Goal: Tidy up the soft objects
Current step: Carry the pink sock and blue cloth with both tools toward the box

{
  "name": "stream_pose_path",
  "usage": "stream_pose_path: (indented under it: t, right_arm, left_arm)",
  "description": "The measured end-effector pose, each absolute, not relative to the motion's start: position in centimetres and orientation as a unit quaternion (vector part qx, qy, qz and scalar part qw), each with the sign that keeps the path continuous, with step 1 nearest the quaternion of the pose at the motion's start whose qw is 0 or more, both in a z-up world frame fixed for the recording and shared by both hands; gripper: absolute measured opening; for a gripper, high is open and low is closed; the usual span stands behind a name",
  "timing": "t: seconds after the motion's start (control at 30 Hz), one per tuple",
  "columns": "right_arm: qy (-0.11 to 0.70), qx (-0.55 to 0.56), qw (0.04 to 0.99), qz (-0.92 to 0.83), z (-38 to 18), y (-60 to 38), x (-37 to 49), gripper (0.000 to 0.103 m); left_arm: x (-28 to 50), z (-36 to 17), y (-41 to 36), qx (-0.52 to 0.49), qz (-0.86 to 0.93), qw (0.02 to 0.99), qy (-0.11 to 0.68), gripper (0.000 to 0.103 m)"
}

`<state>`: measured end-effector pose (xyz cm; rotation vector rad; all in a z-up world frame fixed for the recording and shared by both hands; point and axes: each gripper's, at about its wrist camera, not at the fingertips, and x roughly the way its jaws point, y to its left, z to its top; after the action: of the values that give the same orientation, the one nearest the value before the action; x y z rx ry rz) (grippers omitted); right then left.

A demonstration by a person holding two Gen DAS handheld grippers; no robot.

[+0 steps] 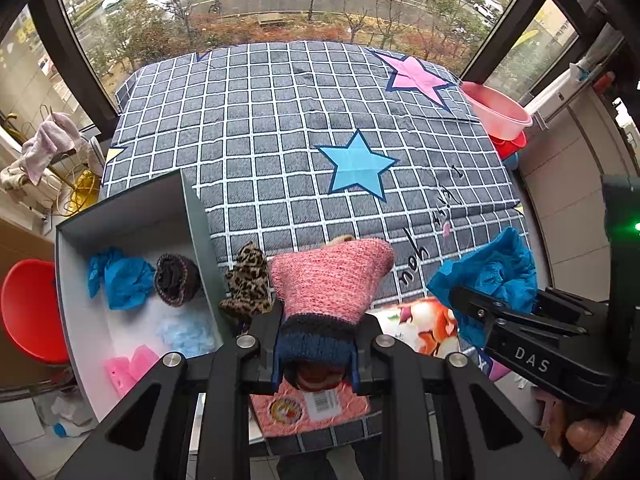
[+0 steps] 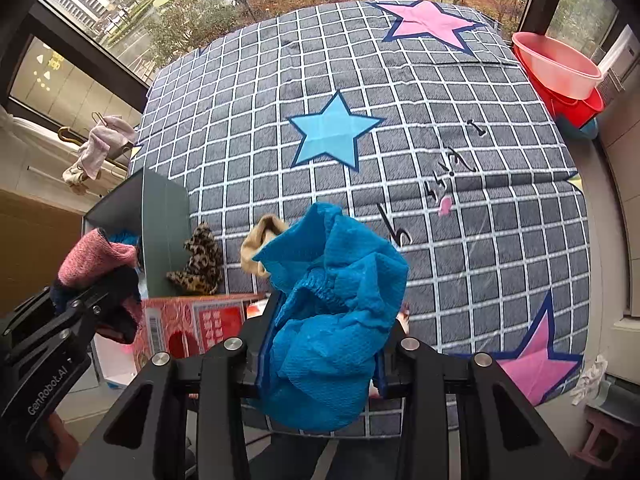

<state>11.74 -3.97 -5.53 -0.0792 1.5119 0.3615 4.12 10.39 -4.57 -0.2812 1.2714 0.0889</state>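
The left tongs [image 1: 316, 360] are pinching a pink knitted sock [image 1: 332, 276] by its dark blue cuff, and the sock is hanging above the near edge of the bed [image 1: 280, 128], hiding most of a tan sock [image 2: 262, 240] behind it. The right tongs [image 2: 320, 364] are pinching a crumpled blue shoe cover [image 2: 332, 300], which is blocking the middle of the right wrist view and covering part of the tan sock there too. A leopard-print sock [image 1: 248, 284] is lying on the bed's checked cover just beside the wall of a grey box [image 1: 192, 216], which is sitting at the bed's near left corner. Inside the box, another blue shoe cover [image 1: 120, 276], a dark rolled sock [image 1: 176, 280], a pale blue fluffy piece [image 1: 188, 334] and pink pieces [image 1: 128, 368] are resting on the white floor; the tongs' arms are cutting off the box's near end. Flat printed packets [image 2: 188, 320] are lying at the bed's near edge, half hidden under the tongs, their print too blurred to read. Pink and red basins [image 2: 560, 68] are stacked off the bed's far right corner. A red stool [image 1: 28, 312] is standing left of the box, cut off by the frame edge.
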Motion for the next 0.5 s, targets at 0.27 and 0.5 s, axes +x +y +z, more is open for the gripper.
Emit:
stream_pose_path:
  t: [0.27,0.5]
  right_arm:
    - [0.686,-0.041,0.710,0.154,-5.2,-3.9,9.1,0.038]
    - [0.688,-0.039,0.708,0.153,-4.5,-3.5,6.7,0.038]
  left_arm:
    - [1.4,-4.1,10.5,-0.124,0.021,0.797,0.591,0.025]
    - [-1.0,-4.3,11.4,-0.125,0.020,0.796,0.592,0.025]
